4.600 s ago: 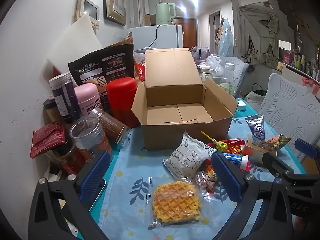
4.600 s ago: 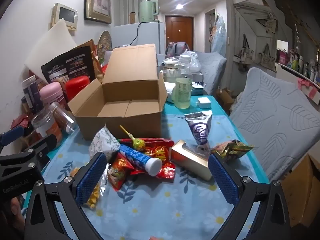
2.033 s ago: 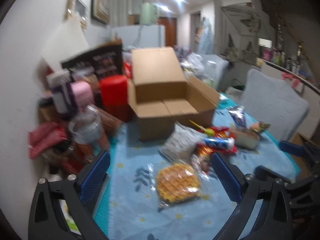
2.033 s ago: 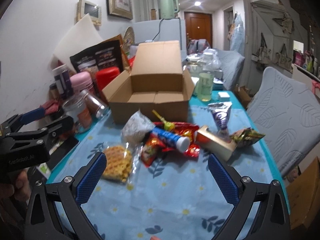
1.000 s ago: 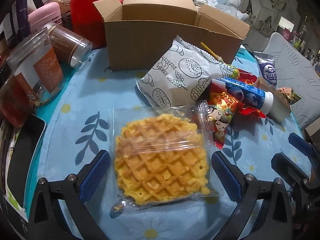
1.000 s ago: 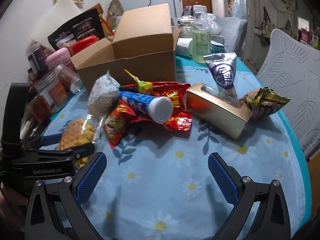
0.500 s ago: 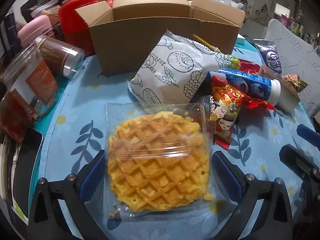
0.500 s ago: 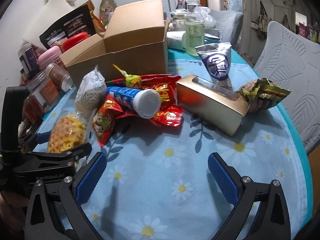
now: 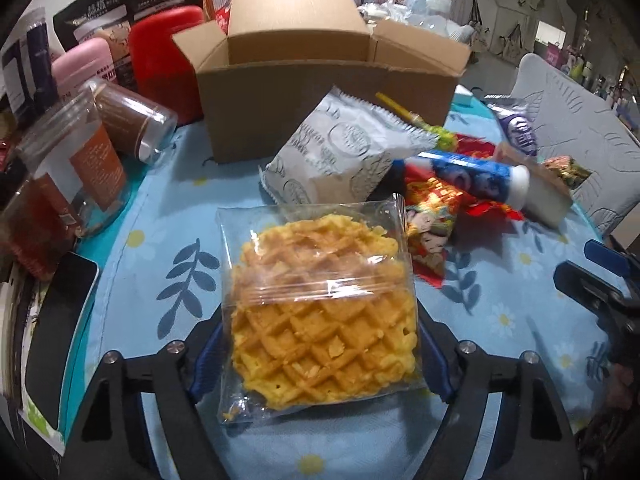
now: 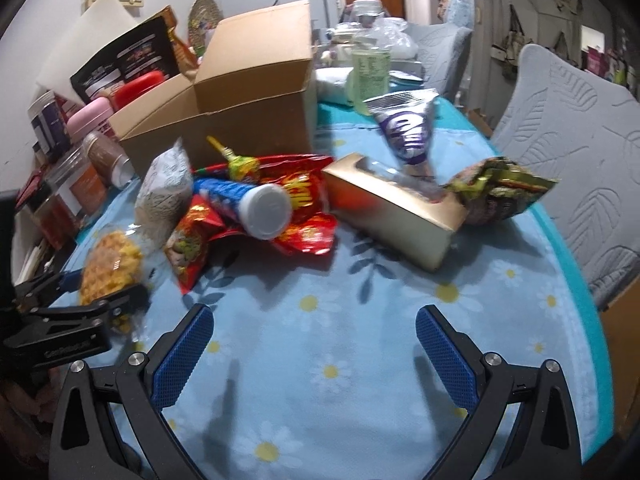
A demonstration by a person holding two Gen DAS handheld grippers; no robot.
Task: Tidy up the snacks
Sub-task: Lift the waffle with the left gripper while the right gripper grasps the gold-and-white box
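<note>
A clear packet with a yellow waffle (image 9: 320,312) lies on the blue flowered tablecloth, between the jaws of my left gripper (image 9: 320,354). Those jaws are closing, and the blue pads (image 9: 206,354) sit against the wrapper's two sides. An open cardboard box (image 9: 320,96) stands behind it. In front of the box lie a white bread packet (image 9: 340,156), a blue tube (image 9: 468,176), red packets (image 10: 304,200), a gold box (image 10: 396,216), a purple pouch (image 10: 406,128) and a green-gold packet (image 10: 500,192). My right gripper (image 10: 314,344) hovers open over bare cloth, holding nothing. From the right wrist, the left gripper (image 10: 100,284) is seen around the waffle (image 10: 110,264).
Clear jars (image 9: 76,168), a red canister (image 9: 164,60) and a pink one crowd the table's left side. A dark phone (image 9: 60,328) lies at the left edge. A grey padded chair (image 10: 568,152) stands to the right. A green bottle (image 10: 370,68) is behind the box.
The left jaws have narrowed from wide apart to the sides of the waffle packet, whose far end now tilts up. The right gripper has hardly moved and stays open.
</note>
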